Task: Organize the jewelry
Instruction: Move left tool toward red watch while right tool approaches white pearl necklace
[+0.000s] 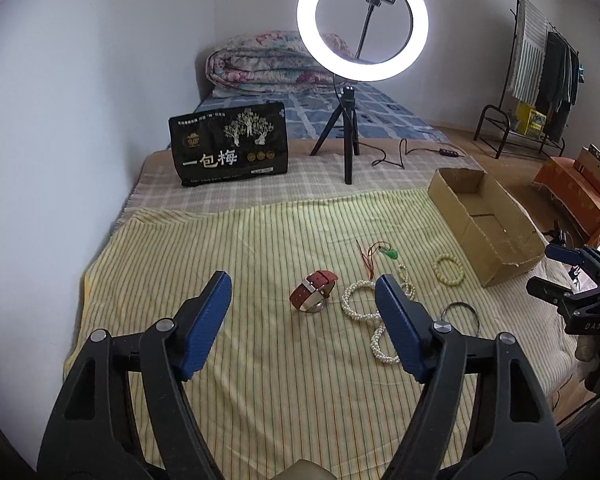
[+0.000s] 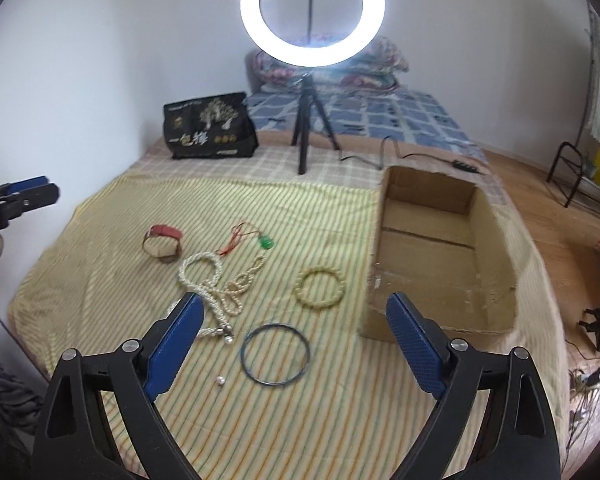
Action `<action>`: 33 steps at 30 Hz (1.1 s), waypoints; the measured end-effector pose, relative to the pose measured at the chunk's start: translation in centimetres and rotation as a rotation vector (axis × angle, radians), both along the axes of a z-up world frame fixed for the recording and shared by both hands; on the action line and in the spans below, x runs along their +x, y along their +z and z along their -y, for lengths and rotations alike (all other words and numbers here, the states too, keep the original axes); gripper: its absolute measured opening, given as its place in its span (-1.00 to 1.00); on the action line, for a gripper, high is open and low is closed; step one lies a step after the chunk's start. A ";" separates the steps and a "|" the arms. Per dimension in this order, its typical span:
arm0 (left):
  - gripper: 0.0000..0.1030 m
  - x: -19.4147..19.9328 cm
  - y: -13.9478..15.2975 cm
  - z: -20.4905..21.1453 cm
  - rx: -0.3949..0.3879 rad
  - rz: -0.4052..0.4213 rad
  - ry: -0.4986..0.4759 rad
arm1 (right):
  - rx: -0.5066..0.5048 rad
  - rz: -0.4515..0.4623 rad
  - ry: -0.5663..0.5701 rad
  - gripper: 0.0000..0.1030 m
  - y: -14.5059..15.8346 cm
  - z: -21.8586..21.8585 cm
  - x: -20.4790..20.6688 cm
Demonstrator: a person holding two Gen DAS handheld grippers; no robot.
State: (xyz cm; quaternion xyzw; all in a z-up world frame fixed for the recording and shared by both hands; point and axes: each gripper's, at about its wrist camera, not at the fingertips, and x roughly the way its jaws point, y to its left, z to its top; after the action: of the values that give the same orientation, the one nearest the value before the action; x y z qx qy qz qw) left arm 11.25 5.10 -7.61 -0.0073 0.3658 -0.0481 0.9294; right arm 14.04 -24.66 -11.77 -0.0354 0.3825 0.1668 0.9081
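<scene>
Jewelry lies on a striped yellow cloth point(image 1: 220, 248): a red-strap watch point(image 1: 313, 290) point(image 2: 162, 243), a white pearl necklace point(image 1: 360, 308) point(image 2: 216, 284), a green pendant on a red cord point(image 1: 388, 254) point(image 2: 266, 242), a yellow bead bracelet point(image 1: 449, 270) point(image 2: 319, 285), a dark thin bangle point(image 1: 460, 314) point(image 2: 275, 356) and a loose pearl point(image 2: 220, 381). An open cardboard box point(image 1: 486, 220) point(image 2: 436, 256) stands to the right. My left gripper point(image 1: 304, 284) is open and empty above the watch. My right gripper point(image 2: 294, 304) is open and empty above the bangle.
A ring light on a tripod point(image 1: 362, 16) point(image 2: 312, 12) stands behind the cloth, its cable point(image 1: 404, 152) running right. A black printed bag point(image 1: 230, 146) point(image 2: 210, 130) stands at the back left. A folded quilt point(image 1: 268, 64) lies by the wall. A clothes rack point(image 1: 540, 72) is at the far right.
</scene>
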 end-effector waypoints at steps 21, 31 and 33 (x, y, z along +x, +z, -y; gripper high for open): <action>0.24 7.5 -6.2 -0.1 -0.110 -0.246 -0.110 | 0.016 -0.310 0.307 -0.30 -6.9 -6.8 2.4; 0.24 9.2 -7.7 0.0 -0.112 -0.294 -0.133 | 0.045 -0.395 0.325 -0.62 -8.6 -8.1 5.2; 0.24 9.3 -8.0 0.0 -0.115 -0.305 -0.139 | 0.054 -0.397 0.360 -0.62 -8.5 -9.0 5.1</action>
State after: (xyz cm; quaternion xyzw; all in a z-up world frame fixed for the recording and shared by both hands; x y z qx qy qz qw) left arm 20.52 5.12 -15.63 -0.0423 0.4987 -0.1313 0.8557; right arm 19.11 -15.71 -20.27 -0.0454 0.5362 0.3395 0.7715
